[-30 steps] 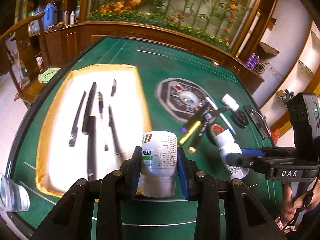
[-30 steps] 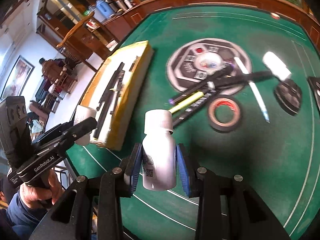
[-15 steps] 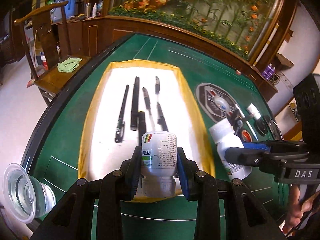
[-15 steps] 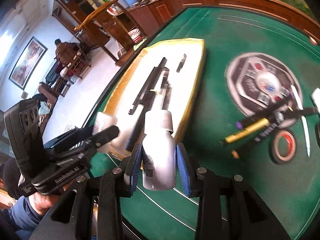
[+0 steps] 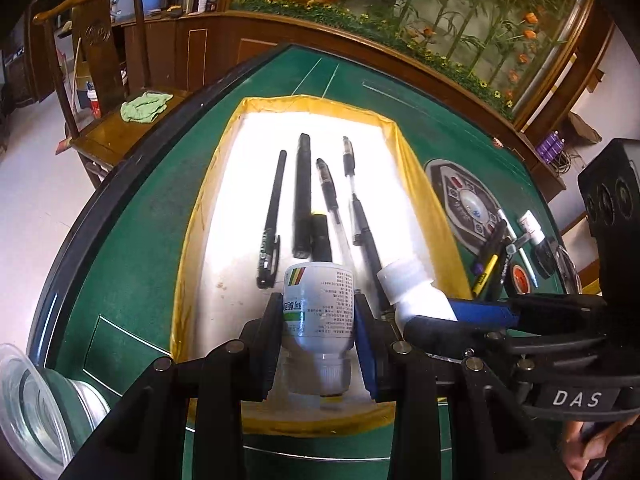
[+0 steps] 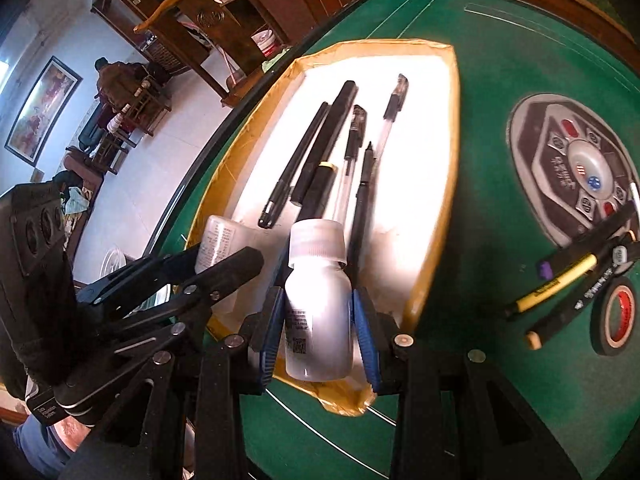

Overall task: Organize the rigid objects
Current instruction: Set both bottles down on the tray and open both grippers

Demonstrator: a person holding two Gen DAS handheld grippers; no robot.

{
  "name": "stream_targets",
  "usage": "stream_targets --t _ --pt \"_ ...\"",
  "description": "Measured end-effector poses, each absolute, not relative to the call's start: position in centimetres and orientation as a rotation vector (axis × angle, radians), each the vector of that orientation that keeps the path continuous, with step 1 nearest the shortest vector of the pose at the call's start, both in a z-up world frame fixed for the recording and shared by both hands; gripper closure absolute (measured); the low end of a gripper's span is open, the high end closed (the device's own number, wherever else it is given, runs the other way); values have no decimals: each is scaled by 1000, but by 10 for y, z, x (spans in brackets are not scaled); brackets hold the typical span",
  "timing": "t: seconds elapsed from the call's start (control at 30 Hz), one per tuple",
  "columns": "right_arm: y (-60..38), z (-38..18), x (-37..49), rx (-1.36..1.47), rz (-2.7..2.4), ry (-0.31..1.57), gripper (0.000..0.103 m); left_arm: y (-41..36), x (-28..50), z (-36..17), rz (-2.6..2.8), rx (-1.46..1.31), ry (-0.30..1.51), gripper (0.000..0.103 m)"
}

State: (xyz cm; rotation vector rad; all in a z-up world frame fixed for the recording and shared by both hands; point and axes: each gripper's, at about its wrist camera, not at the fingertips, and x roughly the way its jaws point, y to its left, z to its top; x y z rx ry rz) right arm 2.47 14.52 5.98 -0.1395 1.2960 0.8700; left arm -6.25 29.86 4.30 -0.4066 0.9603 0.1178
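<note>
You've got a bottle clamped in each gripper, left (image 5: 319,330) and right (image 6: 319,320), hovering over the tray (image 5: 416,184), probably to park beside the pens (image 5: 303,196).

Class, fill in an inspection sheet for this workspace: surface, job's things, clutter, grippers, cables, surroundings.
Surface: green felt table.
Job's things: yellow-rimmed white tray holding black pens; labelled bottle and plain white bottle, both over the tray's near end.
Clutter: loose pens, tape roll, round emblem, glass dish.
Grippers: left gripper clamps the labelled bottle cap-down; right gripper clamps the plain bottle cap-up.
Cables: nothing seen.
Surroundings: wooden chair, flower mural, person seated in the distance.
</note>
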Motion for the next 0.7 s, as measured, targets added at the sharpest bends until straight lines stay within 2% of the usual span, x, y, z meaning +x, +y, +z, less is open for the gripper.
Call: stream_targets --t 0.33,0.7 --pt "152 42 32 -69 846 1356 70 311 -63 21 125 -424 1022 68" --pt "155 44 30 -89 844 1356 69 308 -63 21 105 -418 1028 66"
